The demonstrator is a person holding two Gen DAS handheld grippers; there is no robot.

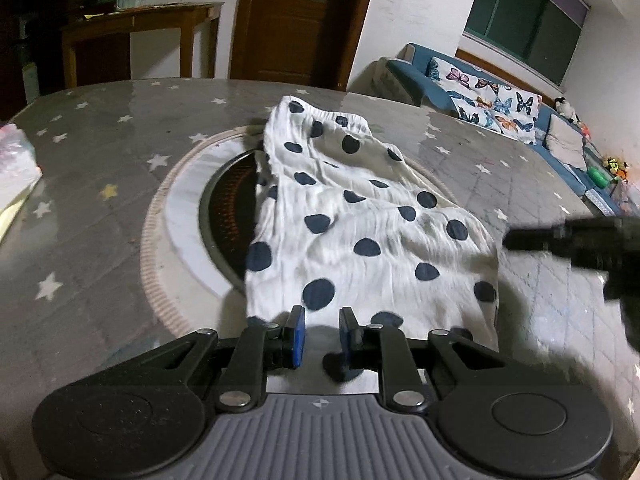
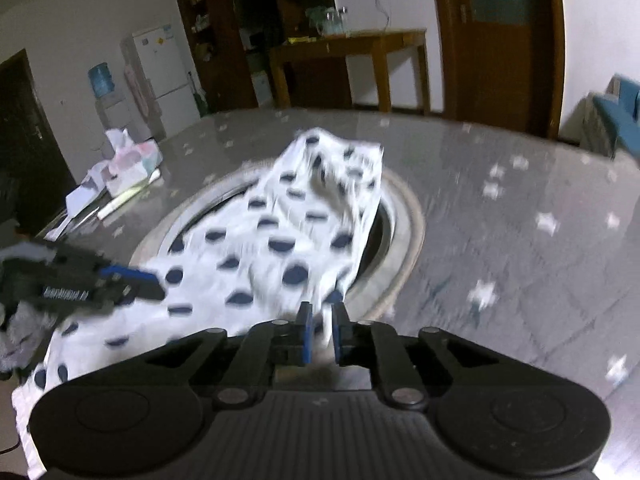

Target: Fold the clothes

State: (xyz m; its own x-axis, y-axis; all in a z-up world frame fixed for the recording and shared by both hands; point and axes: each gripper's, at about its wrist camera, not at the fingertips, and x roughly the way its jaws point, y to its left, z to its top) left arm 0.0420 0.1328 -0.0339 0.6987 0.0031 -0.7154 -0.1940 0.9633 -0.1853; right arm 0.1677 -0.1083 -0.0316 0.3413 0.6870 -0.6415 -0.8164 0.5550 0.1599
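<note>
The white garment with dark dots lies spread on the grey star-patterned table, directly in front of both tools. The left gripper stands slightly parted at the near hem, with nothing between its pads. The right gripper seems to pinch a fold of the cloth, but the view is blurred.

Garment on table
</note>
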